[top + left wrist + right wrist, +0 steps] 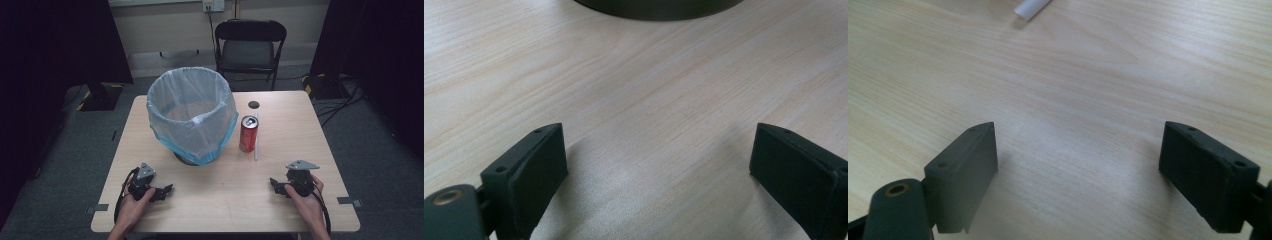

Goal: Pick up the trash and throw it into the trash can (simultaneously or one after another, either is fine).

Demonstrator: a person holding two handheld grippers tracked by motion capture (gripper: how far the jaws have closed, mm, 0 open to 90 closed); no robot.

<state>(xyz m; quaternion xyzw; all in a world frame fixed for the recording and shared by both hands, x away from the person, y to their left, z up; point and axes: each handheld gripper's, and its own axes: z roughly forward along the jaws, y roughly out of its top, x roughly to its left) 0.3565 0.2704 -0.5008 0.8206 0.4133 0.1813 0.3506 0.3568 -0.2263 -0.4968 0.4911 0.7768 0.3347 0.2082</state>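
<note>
A bin lined with a pale blue bag (pixel 192 115) stands at the middle of the wooden table (pixel 280 200). Right of it stands a red drink can (pixel 248 133), upright, with a thin white straw (pixel 256 137) lying beside it. My left gripper (pixel 165 191) rests near the front left, open, with bare wood between its jaws; in the left gripper view (pixel 656 165) the bin's dark base (pixel 659 9) shows ahead. My right gripper (pixel 274 185) rests near the front right, open and empty; its own view (pixel 1078 170) shows the straw's end (pixel 1031 8).
A small dark round hole (pixel 254 104) sits in the table behind the can. A black folding chair (pixel 248 47) stands beyond the far edge. Cables lie on the floor at the right. The person's hands hold both grippers at the near edge.
</note>
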